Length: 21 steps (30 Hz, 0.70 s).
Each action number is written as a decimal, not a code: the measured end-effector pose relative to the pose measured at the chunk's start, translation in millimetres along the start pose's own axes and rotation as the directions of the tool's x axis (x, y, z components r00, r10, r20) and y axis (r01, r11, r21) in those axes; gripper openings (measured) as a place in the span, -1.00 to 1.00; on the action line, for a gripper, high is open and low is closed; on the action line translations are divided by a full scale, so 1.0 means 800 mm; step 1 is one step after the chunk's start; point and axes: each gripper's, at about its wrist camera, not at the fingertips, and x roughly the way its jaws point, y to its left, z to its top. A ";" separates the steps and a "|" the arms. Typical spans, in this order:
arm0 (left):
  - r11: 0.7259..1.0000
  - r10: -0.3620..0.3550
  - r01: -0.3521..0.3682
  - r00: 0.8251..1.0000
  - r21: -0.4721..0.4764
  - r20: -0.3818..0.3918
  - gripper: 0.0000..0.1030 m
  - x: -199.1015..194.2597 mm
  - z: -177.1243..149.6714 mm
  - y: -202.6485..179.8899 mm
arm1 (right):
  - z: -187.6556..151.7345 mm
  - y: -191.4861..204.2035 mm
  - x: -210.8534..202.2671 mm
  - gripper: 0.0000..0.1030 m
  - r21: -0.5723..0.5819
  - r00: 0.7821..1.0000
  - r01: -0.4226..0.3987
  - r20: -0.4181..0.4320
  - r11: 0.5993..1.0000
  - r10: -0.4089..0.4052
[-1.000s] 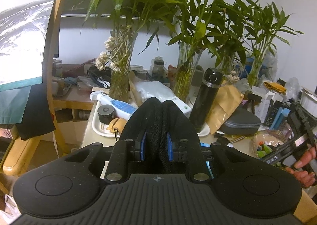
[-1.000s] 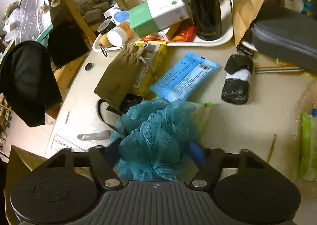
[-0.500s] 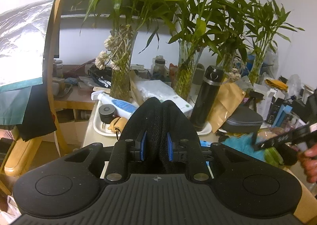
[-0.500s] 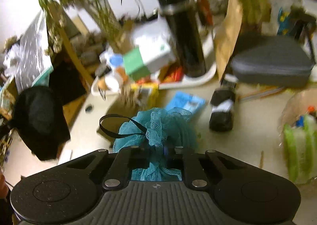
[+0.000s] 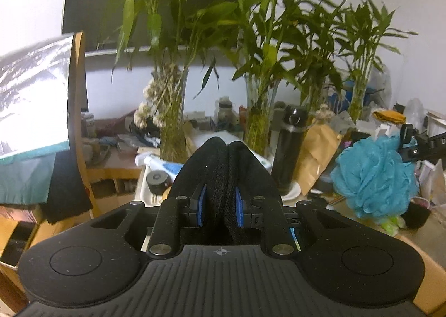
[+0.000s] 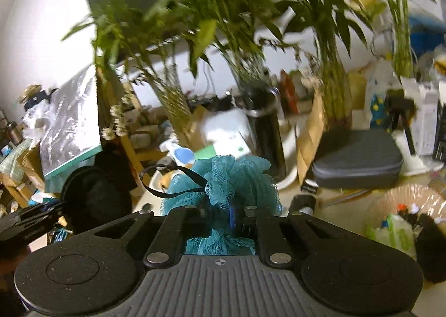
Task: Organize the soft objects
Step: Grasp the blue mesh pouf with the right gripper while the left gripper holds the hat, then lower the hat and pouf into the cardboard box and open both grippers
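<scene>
Cluttered table (image 5: 434,255), two tools, one teal loofah (image 6: 223,177), one black pad (image 5: 223,172)

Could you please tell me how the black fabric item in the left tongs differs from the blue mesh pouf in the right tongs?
The black fabric item is dark, dense and folded into two smooth lobes; the blue mesh pouf is teal, open netting, ruffled all over. The pouf trails a black ribbon loop; no loop shows on the fabric item. The pouf looks rounder and puffier, the fabric item flatter. Both are soft and pinched, one in the left tongs, one in the right tongs.

Right view blurred; teal loofah (image 6: 223,191) hides right gripper's fingers (image 6: 233,215).
</scene>
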 end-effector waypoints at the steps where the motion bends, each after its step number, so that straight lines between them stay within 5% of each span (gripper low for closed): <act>1: 1.000 0.001 -0.001 1.000 0.005 0.005 -0.59 -0.004 0.003 -0.002 | 0.000 0.005 -0.008 -0.75 -0.013 1.000 -0.003 0.004 1.000 0.003; 8: 0.999 -0.012 0.011 1.000 0.049 0.018 -0.60 -0.048 0.033 -0.023 | 0.002 0.033 -0.065 -0.75 -0.054 0.999 -0.032 0.028 0.998 0.033; 21: 0.991 -0.096 0.107 0.985 0.076 -0.141 -0.59 -0.106 0.060 -0.055 | -0.022 0.071 -0.121 -0.75 -0.080 0.996 -0.092 -0.024 0.993 0.090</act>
